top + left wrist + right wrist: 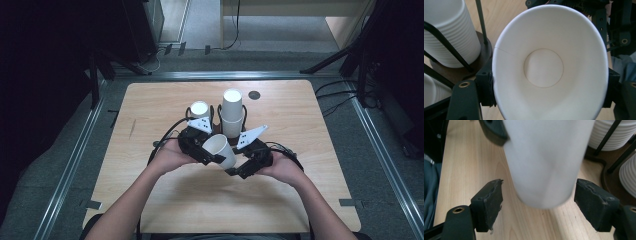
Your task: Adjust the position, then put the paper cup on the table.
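A white paper cup (220,149) lies tilted between my two grippers above the middle of the wooden table (310,170). My left gripper (210,151) is shut on the cup near its rim. In the left gripper view the cup (544,67) faces me mouth first, squeezed to an oval between the pads (485,86) of that gripper (548,86). My right gripper (233,169) stands open around the cup's base. In the right gripper view both of its pads (490,200) stand clear of the cup (544,162), with a gap on each side of the gripper (542,201).
Just behind the grippers, a dark wire holder carries a tall stack of white cups (232,112) and a shorter stack (199,109). The stacks also appear close by (449,32) (614,135). A small dark round hole (254,95) sits near the table's far edge.
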A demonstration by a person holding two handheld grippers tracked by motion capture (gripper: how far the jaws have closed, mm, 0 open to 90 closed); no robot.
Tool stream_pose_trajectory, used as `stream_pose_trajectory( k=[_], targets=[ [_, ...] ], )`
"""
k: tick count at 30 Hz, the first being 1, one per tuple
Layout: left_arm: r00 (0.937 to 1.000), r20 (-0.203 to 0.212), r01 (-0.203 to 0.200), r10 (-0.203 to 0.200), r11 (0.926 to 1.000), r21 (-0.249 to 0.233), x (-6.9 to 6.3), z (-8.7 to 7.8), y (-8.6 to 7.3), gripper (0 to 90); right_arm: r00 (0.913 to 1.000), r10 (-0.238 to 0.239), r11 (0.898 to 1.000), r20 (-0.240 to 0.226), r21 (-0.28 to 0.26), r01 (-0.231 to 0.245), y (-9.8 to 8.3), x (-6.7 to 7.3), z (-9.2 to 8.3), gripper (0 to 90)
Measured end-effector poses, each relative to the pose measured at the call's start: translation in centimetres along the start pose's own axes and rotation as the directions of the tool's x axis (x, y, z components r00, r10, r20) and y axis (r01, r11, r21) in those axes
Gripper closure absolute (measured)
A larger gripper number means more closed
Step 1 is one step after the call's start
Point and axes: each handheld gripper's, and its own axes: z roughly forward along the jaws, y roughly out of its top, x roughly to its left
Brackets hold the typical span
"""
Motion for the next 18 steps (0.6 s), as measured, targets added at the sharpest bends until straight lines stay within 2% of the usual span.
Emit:
stream_pose_trajectory(
  k=[2,3,6,10,13,18],
  targets=[
    [0.9998,-0.018,0.003,-0.002,0.9998,0.018,-0.1,0.0,0.1,24.9,0.9999,-0.013,1.000,0.004,0.010,0.013,-0.1,0.1,-0.3,21.9],
    [0.9993,-0.035,-0.014,0.014,0.9997,0.022,-0.2,-0.1,0.2,24.8,0.9998,-0.016,1.000,0.009,0.007,0.016,-0.2,0.0,-0.4,21.9],
    [0.9991,-0.040,-0.012,0.013,0.9996,0.026,-0.1,-0.2,0.1,24.8,0.9997,0.013,1.000,0.019,0.001,-0.013,-0.3,-0.2,-0.9,21.9],
    [0.9990,-0.043,-0.010,0.012,0.9990,0.043,0.2,-0.3,-0.1,24.7,0.9993,0.021,1.000,0.030,-0.011,-0.021,-0.5,-0.3,-1.4,21.9],
    [0.9984,-0.042,-0.035,0.038,0.9976,0.059,0.2,-0.2,-0.3,24.7,0.9985,0.040,0.999,0.037,-0.004,-0.040,-0.7,-0.4,-1.5,21.9],
    [0.9963,-0.058,-0.058,0.064,0.9937,0.096,0.1,0.0,-0.6,24.7,0.9975,0.040,0.999,0.059,0.007,-0.040,-0.9,-0.4,-1.5,21.8]
  ],
)
